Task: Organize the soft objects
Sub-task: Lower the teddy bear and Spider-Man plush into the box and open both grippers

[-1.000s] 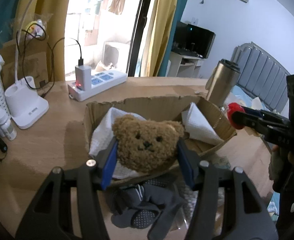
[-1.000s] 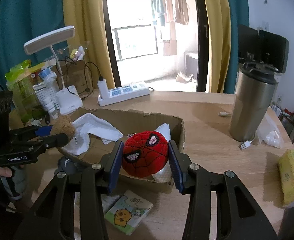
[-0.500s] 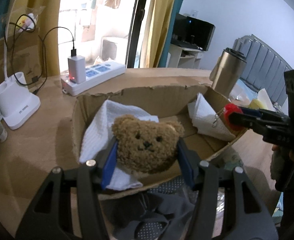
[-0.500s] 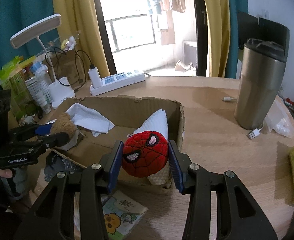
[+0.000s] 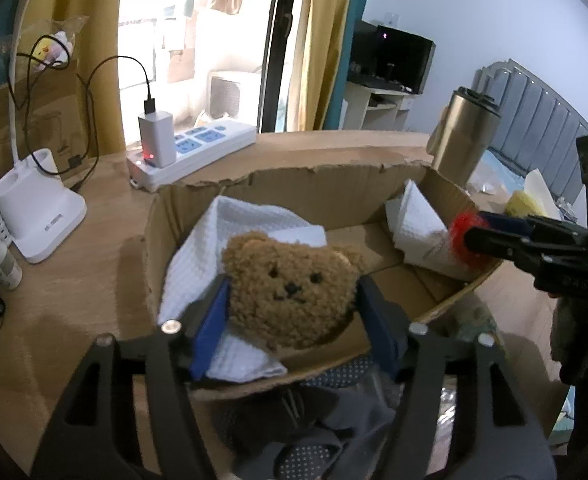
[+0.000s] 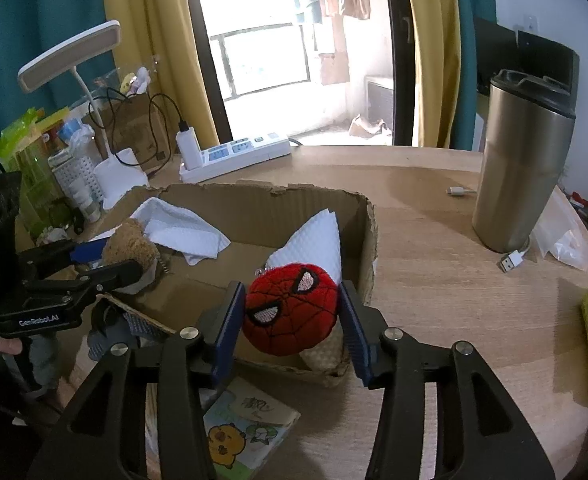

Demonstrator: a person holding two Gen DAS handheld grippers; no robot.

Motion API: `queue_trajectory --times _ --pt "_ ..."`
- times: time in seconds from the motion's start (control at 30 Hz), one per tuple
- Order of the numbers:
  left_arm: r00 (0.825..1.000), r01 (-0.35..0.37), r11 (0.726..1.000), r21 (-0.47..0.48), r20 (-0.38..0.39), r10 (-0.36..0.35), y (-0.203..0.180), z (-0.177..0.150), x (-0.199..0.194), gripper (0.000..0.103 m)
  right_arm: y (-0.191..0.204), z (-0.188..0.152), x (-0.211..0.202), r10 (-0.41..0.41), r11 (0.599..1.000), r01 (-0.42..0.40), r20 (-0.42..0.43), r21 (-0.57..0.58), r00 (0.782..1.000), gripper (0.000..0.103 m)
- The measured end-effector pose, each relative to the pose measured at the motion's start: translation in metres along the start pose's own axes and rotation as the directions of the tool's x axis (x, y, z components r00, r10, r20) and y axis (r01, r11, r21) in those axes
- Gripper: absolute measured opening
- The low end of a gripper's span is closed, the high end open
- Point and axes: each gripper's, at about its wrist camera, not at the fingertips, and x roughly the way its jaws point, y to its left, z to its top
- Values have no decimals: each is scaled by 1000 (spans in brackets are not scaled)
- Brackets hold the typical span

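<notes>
In the left wrist view, the left gripper [image 5: 292,300] sits at the bottom centre of the frame, its two blue-padded jaws clamped on either side of a brown teddy bear head [image 5: 290,288]. The bear's face looks straight back at the camera, upright, with its ears toward the top of the frame; the head is wider than it is tall, and its long axis runs left to right between the jaws. It is held over the near left part of an open cardboard box [image 5: 278,184], in front of a white waffle cloth [image 5: 230,232] that drapes the box's left side. A second folded white cloth [image 5: 414,220] leans in the box's far right corner. Dark grey fabric [image 5: 334,424] lies just outside the box's near wall, at the lower edge of the frame.

In the right wrist view, the right gripper [image 6: 290,316] fills the lower centre, its jaws pressed against the sides of a round red spider-mask plush [image 6: 290,308]. The plush faces the camera and is tilted, with its white eyes slanting toward the upper right. It is held above the box's near right corner, in front of the folded cloth.

A steel tumbler [image 6: 522,160] stands upright at the right of the frame on the wooden table [image 6: 434,280], well apart from the box. A white power strip [image 6: 234,156] lies beyond the box.
</notes>
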Motion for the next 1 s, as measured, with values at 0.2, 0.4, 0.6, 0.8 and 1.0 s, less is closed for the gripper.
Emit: queue_trajectory --times 0.2,0.4,0.6,0.8,1.0 --pt "999 14 999 -40 40 -12 0 5 -17 84 4 1 -6 2 1000 -2 14 -5 1000 56" --pt "997 8 1000 -21 71 -7 -7 3 -37 85 14 3 -21 1 1000 0 38 -18 999 56" --pt "996 16 1000 -18 91 -14 -10 -2 -54 85 22 0 -37 -10 1000 12 57 -23 998 57" --pt "993 26 1000 -16 111 -24 -12 -8 -71 85 30 -4 -55 -20 999 23 76 -33 997 57" --pt "992 31 999 -12 120 -29 -13 -16 -86 85 38 -9 -68 -26 999 30 87 -39 996 57"
